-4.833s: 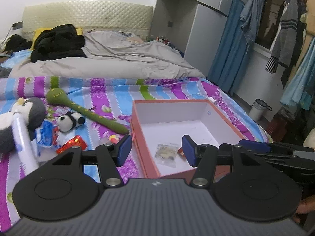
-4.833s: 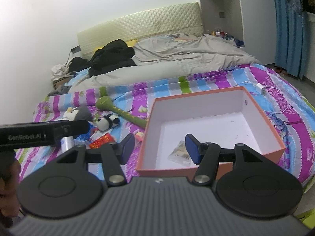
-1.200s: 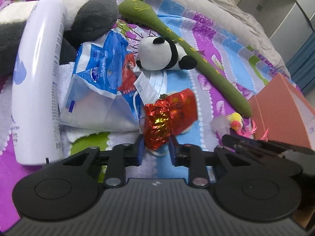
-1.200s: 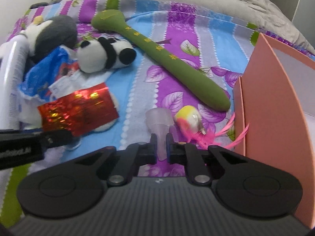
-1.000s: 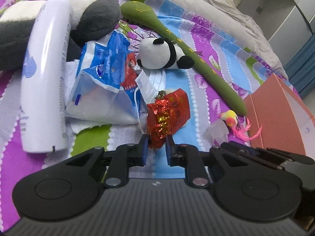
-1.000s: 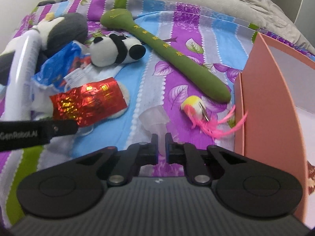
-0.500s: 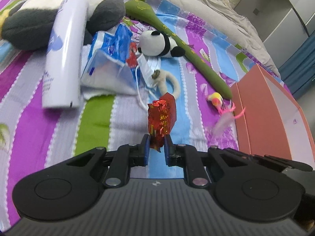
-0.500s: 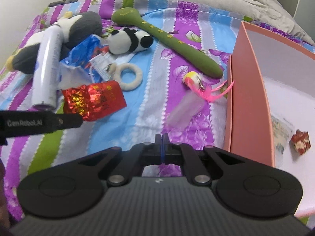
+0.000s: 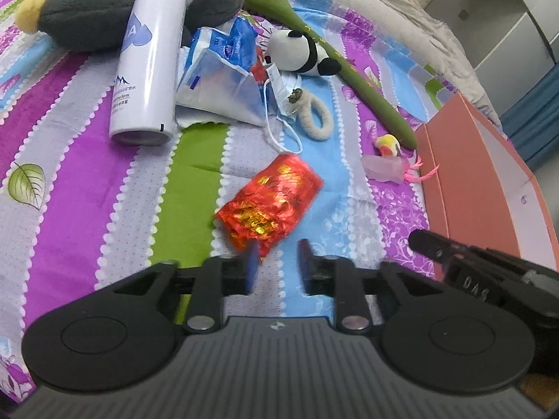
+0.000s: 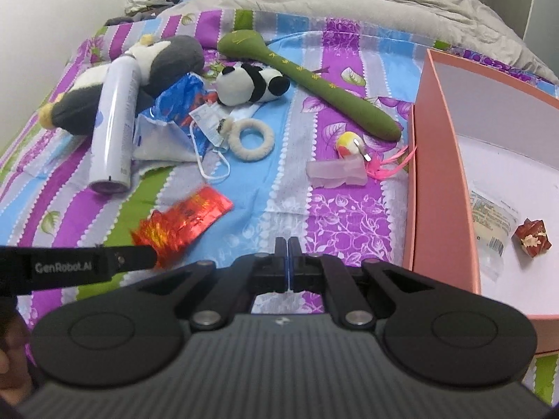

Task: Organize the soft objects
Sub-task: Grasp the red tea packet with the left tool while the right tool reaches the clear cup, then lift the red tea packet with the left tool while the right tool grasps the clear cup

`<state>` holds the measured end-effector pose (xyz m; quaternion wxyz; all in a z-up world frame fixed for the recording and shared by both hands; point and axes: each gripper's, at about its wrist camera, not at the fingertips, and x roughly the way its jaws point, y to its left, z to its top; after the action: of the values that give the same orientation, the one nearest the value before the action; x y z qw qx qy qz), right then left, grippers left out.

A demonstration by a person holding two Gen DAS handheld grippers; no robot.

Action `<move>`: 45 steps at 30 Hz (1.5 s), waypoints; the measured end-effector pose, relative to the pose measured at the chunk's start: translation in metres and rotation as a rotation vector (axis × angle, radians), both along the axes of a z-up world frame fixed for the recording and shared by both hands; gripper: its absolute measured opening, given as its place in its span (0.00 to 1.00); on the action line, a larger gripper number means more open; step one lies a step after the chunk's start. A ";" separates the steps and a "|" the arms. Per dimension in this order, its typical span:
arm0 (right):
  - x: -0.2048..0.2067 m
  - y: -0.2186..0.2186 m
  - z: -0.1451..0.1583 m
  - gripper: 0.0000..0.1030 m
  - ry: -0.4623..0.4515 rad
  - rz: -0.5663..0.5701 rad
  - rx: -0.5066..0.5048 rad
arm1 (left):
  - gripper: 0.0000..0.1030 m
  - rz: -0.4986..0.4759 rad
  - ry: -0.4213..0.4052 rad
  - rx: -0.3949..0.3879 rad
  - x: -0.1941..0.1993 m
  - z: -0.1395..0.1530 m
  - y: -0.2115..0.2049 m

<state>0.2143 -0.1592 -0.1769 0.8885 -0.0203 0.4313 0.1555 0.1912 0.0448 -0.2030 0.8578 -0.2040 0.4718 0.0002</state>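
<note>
Half a second earlier the left hand-held gripper (image 9: 276, 262) pinched the red foil packet (image 9: 270, 204); its jaws had just been opening and stood apart, and the packet lay loose on the bed (image 9: 70, 174), just ahead of them. Its long axis ran from seven to one o'clock. The right hand-held gripper (image 10: 288, 265) was closed on nothing.

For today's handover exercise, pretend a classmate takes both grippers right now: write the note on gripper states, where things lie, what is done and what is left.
Left gripper: jaws have just been opening, red foil bag free on the bedspread before them.
Right gripper: shut, empty.
Clear plastic piece lies beside the feather toy.
Box holds a clear packet and a small red wrapped item.
Left: panda, ring, the rest.
</note>
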 end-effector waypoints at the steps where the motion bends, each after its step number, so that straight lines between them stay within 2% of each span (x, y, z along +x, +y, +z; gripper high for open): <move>1: 0.001 -0.001 0.001 0.05 -0.005 -0.003 0.006 | 0.53 -0.003 0.002 0.003 0.000 0.000 0.001; 6: 0.009 -0.003 0.000 0.07 -0.019 -0.008 0.024 | 0.63 -0.024 -0.030 0.023 0.001 0.005 0.003; 8: 0.014 -0.002 -0.003 0.09 -0.018 -0.011 0.022 | 0.63 -0.026 -0.038 0.040 0.003 0.006 0.004; 10: 0.022 0.000 -0.006 0.16 -0.010 -0.020 0.017 | 0.63 -0.034 -0.049 0.061 0.007 0.005 0.005; 12: 0.028 0.001 -0.009 0.33 -0.013 -0.025 0.017 | 0.63 -0.052 -0.048 0.082 0.012 0.002 0.006; 20: 0.065 0.005 -0.022 0.34 -0.048 -0.102 -0.021 | 0.67 -0.147 -0.062 0.142 0.036 -0.011 0.001; 22: 0.076 0.007 -0.027 0.40 -0.058 -0.133 -0.050 | 0.67 -0.178 -0.072 0.161 0.042 -0.014 -0.002; 24: 0.086 0.006 -0.032 0.57 -0.065 -0.163 -0.070 | 0.67 -0.205 -0.073 0.184 0.046 -0.018 -0.006; 25: 0.090 0.005 -0.035 0.58 -0.064 -0.175 -0.071 | 0.67 -0.218 -0.066 0.190 0.049 -0.022 -0.008; 29: 0.106 0.003 -0.049 0.58 -0.045 -0.186 -0.088 | 0.67 -0.251 -0.040 0.208 0.056 -0.035 -0.013; 33: 0.115 0.001 -0.064 0.60 0.013 -0.187 -0.053 | 0.67 -0.291 -0.058 0.274 0.060 -0.042 -0.023; 35: 0.116 0.000 -0.065 0.59 0.024 -0.182 -0.040 | 0.66 -0.302 -0.059 0.307 0.061 -0.044 -0.029; 37: 0.117 0.000 -0.065 0.56 0.034 -0.171 -0.035 | 0.59 -0.303 -0.057 0.329 0.063 -0.046 -0.033; 41: 0.115 -0.001 -0.061 0.34 0.049 -0.148 -0.006 | 0.58 -0.296 -0.052 0.366 0.064 -0.046 -0.038; 42: 0.113 0.000 -0.059 0.25 0.045 -0.147 -0.011 | 0.58 -0.291 -0.050 0.363 0.065 -0.046 -0.038; 45: 0.109 -0.002 -0.053 0.15 0.041 -0.132 -0.008 | 0.58 -0.276 -0.043 0.345 0.064 -0.043 -0.035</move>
<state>0.3229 -0.1612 -0.2297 0.8876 0.0077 0.4506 0.0953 0.2555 0.0094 -0.2464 0.8817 0.0123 0.4699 -0.0408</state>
